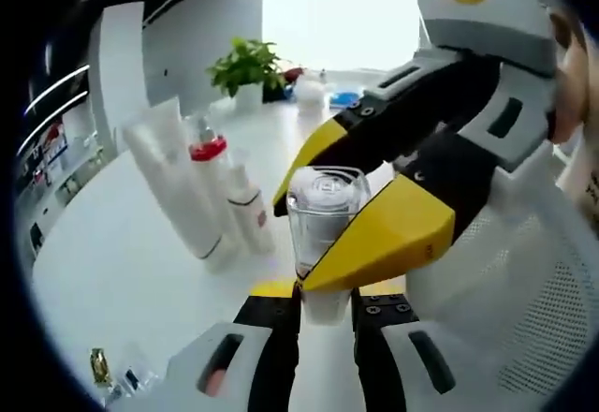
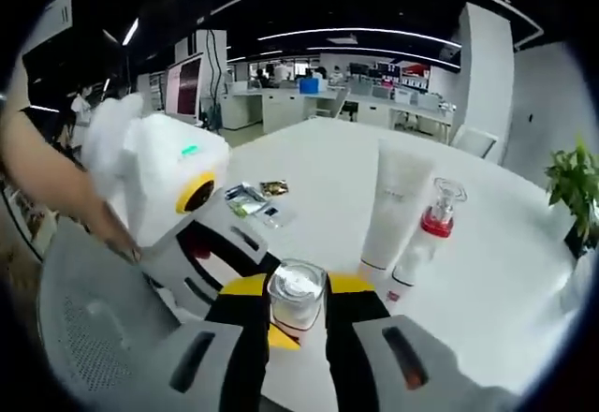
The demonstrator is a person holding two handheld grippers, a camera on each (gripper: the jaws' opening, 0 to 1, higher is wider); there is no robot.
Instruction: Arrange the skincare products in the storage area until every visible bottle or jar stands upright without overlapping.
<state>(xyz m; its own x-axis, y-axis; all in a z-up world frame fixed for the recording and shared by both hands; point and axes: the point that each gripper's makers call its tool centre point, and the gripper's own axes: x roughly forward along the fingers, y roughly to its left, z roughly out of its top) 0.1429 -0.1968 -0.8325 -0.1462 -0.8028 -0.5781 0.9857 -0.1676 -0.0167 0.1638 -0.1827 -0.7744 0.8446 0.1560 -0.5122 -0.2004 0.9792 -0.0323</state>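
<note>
Jar [image 1: 323, 220] of clear glass with a faceted cap sits upright on the white bench [image 1: 112, 253], held from two directions at once. The right tongs [image 1: 314, 220], entering the left gripper view from the right, have their yellow tips closed on it around the cap and shoulder. The left tongs [image 1: 326, 304] stand narrowly parted about its base; whether their pads actually press the glass cannot be told. In the right gripper view the same jar [image 2: 298, 300] sits between that view's own tips [image 2: 298, 314], with the left tongs' body [image 2: 201, 243] at the left.

Just beyond, a white tube [image 1: 173, 183] stands on its cap, with a red-collared pump bottle [image 1: 211, 173] and a small white bottle [image 1: 248, 208] close beside it, all upright. Small sachets [image 2: 257, 198] lie on the bench well apart from them, and a potted plant [image 1: 245, 66] stands at the far edge.

Judgement: the jar is being set down or steadied near the row. Risks from here:
- two grips pulling in different directions could tip or twist the jar
- smooth glass may slip if one grip loosens unevenly
- a wide withdrawal could knock the tall tube, which would topple the neighbouring bottles
</note>
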